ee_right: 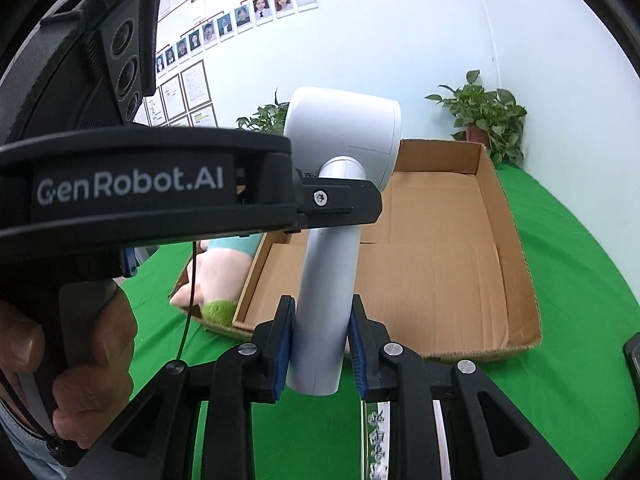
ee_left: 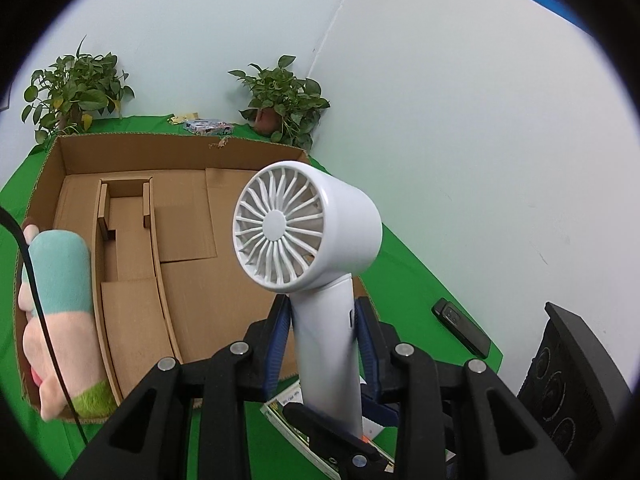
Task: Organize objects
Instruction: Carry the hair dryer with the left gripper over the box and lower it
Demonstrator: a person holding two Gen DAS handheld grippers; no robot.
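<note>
Both grippers have the white handheld fan (ee_left: 308, 236) by its handle, upright. The right gripper (ee_right: 320, 344) pinches the lower end, and the left gripper (ee_left: 322, 336) clamps higher up. The fan's long axis runs straight ahead of the jaws. The cardboard box (ee_right: 516, 248) waits just beyond, with a plush toy (ee_left: 60, 312) on its left side.

A handheld fan (ee_left: 308, 228) stands upright between my fingers (ee_left: 276, 344), above the surface (ee_left: 404, 292). Beyond it lies an open cardboard box (ee_left: 168, 248). A plush toy (ee_left: 60, 320) lies along the box's left side. Behind the box, 2 potted plants (ee_left: 286, 98) stand against the wall. A phone (ee_left: 460, 328) lies right of the box.
</note>
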